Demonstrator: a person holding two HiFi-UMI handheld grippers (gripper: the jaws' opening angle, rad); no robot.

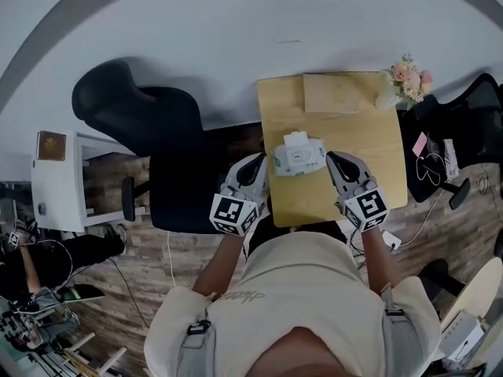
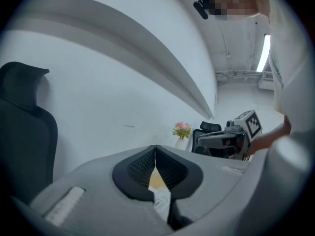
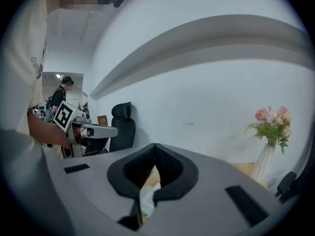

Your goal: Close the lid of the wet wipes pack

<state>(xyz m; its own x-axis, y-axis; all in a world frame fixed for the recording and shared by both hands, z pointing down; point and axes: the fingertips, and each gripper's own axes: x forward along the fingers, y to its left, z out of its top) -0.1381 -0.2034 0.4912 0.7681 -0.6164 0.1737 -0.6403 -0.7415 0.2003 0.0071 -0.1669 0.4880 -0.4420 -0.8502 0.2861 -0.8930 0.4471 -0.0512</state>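
Observation:
The wet wipes pack [image 1: 299,156] lies on the small wooden table [image 1: 369,144], pale green with a white lid area. A white flap [image 1: 296,138] at its far edge appears raised. My left gripper [image 1: 258,161] hovers just left of the pack and my right gripper [image 1: 333,159] just right of it, neither touching it. In both gripper views the jaws meet at their tips, shut on nothing. A sliver of the pack [image 2: 161,199] shows below the left gripper [image 2: 155,147]. The pack [image 3: 146,200] also shows below the right gripper [image 3: 155,145].
A vase of pink flowers [image 1: 406,81] stands at the table's far right corner. A brown flat box [image 1: 330,93] lies at the far edge. A black office chair [image 1: 149,124] stands left of the table, another [image 1: 471,116] to its right, and a white cabinet [image 1: 63,179] far left.

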